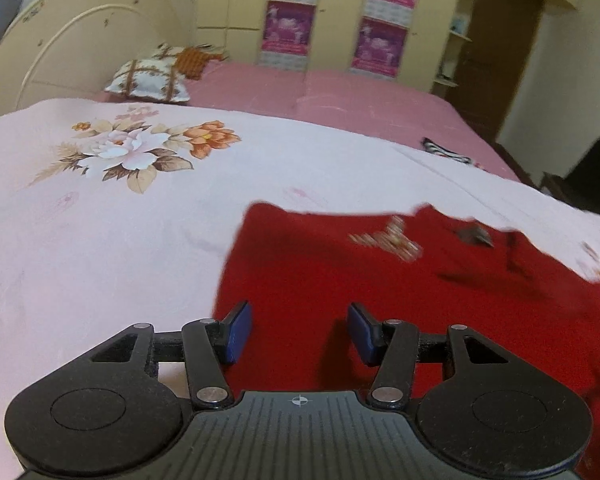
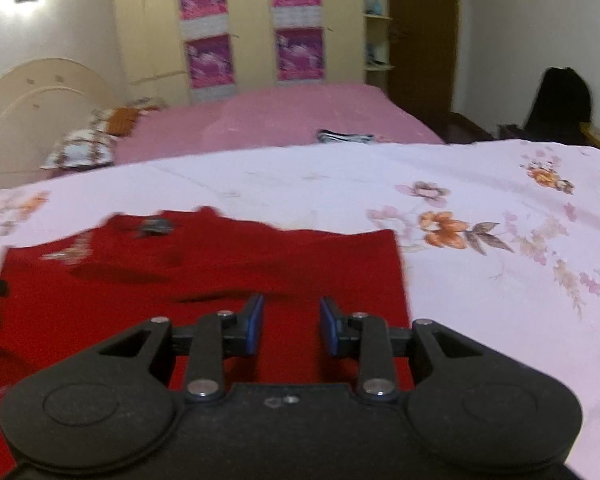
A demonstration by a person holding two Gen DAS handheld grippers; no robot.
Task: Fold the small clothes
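Note:
A red garment lies flat on the pale floral sheet, with gold embroidery and a dark tag near its far edge. My left gripper hovers open over the garment's near left part, nothing between its blue pads. In the right wrist view the same red garment spreads to the left. My right gripper is above its near right part, close to the garment's right edge. Its jaws are opening and no cloth is pinched between them.
The floral sheet covers the near part of a pink bed. A patterned pillow lies by the cream headboard. A small striped cloth rests on the pink bedding. A wardrobe stands behind.

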